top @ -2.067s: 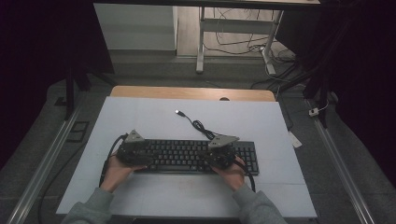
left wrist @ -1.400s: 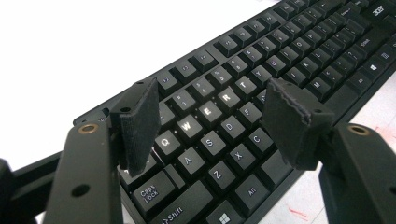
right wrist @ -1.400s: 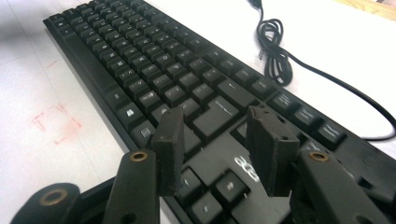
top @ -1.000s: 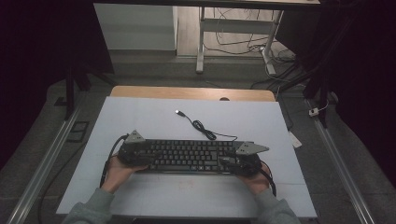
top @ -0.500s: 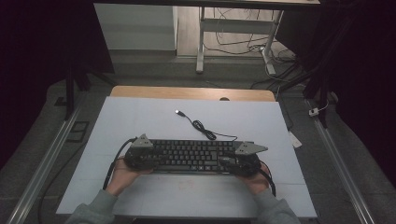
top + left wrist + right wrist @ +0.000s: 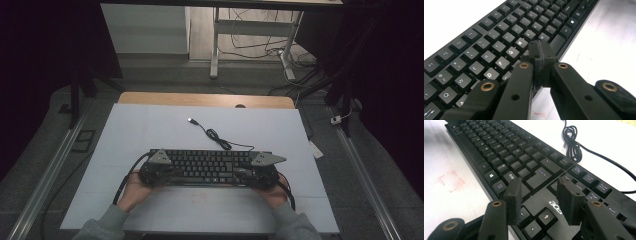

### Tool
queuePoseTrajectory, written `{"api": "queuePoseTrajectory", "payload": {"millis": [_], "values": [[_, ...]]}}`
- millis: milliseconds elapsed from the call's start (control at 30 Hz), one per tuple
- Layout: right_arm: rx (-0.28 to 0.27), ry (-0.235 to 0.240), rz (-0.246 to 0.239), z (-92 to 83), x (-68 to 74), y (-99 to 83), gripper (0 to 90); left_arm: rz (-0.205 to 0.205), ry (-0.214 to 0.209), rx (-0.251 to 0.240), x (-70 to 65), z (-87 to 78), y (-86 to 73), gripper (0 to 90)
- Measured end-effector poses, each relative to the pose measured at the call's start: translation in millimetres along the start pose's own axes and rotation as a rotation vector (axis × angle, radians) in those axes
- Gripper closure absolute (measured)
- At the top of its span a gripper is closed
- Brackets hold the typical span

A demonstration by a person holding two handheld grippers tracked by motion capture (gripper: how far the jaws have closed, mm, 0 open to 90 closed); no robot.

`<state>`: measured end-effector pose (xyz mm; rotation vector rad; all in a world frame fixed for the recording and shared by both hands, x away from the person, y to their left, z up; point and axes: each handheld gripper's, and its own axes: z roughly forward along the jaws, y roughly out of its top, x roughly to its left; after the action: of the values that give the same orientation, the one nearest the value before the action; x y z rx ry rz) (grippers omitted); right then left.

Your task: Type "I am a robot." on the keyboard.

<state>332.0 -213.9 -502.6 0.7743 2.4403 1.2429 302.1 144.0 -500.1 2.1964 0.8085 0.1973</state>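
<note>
High view: keyboard [image 6: 210, 166] lies at table [image 6: 150, 125] centre, near edge, cable [image 6: 212, 134] trailing to 12 o'clock. Left gripper [image 6: 156, 172] at kbd's 9 o'clock end, moved inward vs 1 s ago; jaws just clenched together, nothing between. Right gripper [image 6: 262, 175] at 3 o'clock end, unmoved, jaws apart over arrow keys, prob. not touching.

Grey sleeves [image 6: 102, 225] are worn on both forearms. Each hand grips a black tool body: the left gripper [image 6: 539, 53] and the right gripper [image 6: 541, 192]. Each is topped by a grey 3-cornered plate [image 6: 161, 157], and a black cable [image 6: 125, 180] is trailed from it. The 2 matte black jaws of each gripper are carried on black link arms pinned with brass-coloured rivets [image 6: 524, 65]. Flat dark pads [image 6: 514, 195] are fitted at the tips.
</note>
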Motion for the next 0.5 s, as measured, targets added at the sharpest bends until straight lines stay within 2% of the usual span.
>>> {"api": "queuePoseTrajectory", "payload": {"millis": [500], "values": [[0.0,-0.006,0.0,-0.3,-0.7,-0.1,55.2,0.029,0.009,0.055,-6.1,14.8,-3.3,88.7]]}}
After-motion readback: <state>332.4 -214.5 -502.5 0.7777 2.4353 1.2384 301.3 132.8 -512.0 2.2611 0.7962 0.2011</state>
